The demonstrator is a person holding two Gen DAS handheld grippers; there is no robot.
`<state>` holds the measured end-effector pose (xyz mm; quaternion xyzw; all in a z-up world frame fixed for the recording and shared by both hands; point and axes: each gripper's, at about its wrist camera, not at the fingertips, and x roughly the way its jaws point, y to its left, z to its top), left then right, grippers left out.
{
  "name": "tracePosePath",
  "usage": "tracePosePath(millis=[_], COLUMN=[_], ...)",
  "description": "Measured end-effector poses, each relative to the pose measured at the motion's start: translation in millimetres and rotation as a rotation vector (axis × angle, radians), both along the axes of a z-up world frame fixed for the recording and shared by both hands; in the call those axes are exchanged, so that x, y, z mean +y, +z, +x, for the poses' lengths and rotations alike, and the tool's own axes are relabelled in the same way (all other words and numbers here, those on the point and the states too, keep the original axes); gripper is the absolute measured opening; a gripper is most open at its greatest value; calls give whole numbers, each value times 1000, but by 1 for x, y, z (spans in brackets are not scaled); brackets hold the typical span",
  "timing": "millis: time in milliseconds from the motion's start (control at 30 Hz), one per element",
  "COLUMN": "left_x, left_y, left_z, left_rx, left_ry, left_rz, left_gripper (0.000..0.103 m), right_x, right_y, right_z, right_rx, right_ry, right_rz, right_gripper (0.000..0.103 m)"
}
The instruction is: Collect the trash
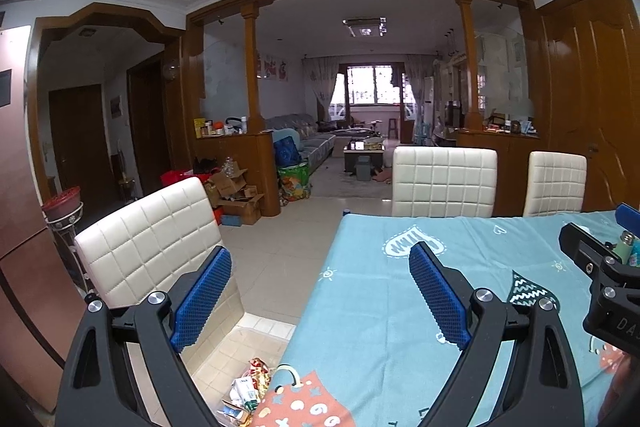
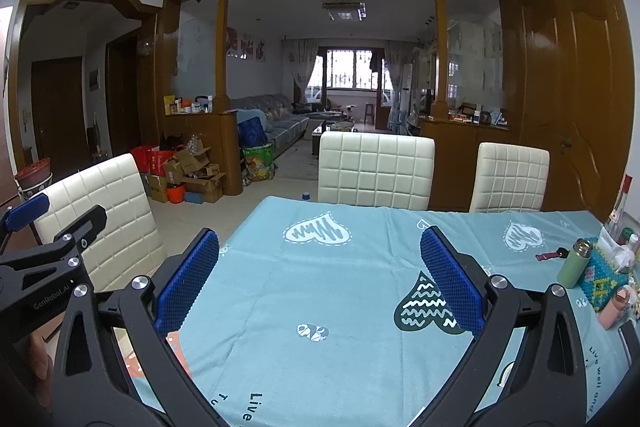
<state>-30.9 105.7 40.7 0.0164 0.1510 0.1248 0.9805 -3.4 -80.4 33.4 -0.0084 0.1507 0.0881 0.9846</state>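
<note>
My left gripper (image 1: 320, 287) is open and empty, held over the left edge of the table with the blue patterned cloth (image 1: 460, 259). Below it, a clear plastic bin (image 1: 256, 339) on the floor holds trash: a white carton (image 1: 244, 389) and a crumpled colourful wrapper (image 1: 260, 367). My right gripper (image 2: 320, 275) is open and empty above the cloth (image 2: 320, 287). The right gripper also shows at the right edge of the left wrist view (image 1: 600, 259); the left gripper shows at the left edge of the right wrist view (image 2: 48, 227).
White padded chairs stand at the table's left (image 1: 148, 239) and far side (image 2: 376, 169) (image 2: 512, 177). A green flask (image 2: 574, 263), a beaded box (image 2: 604, 279), a pink bottle (image 2: 616, 307) and a dark strap (image 2: 552, 254) sit at the table's right end. Cardboard boxes (image 2: 192, 171) lie by the wooden divider.
</note>
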Motion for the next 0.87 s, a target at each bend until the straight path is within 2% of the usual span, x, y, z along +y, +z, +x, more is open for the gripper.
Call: tracePosePath(millis=[267, 400, 600, 700, 867], left_x=[-4, -6, -9, -10, -10], left_y=[0, 1, 2, 3, 3], left_z=[-2, -6, -6, -10, -11], left_rx=[-9, -40, -30, -43, -42], left_ry=[-45, -26, -49, -30, -52], left_rz=[-12, -2, -6, 17, 4], left_gripper=[89, 88, 89, 93, 93], right_x=[-1, 0, 1, 2, 4], right_y=[0, 0, 1, 1, 1], right_z=[1, 0, -2, -3, -3], right_rx=[5, 5, 2, -6, -6], right_ry=[-1, 0, 7, 9, 18], right_rz=[-1, -1, 1, -2, 0], right_gripper=[99, 99, 99, 99, 99])
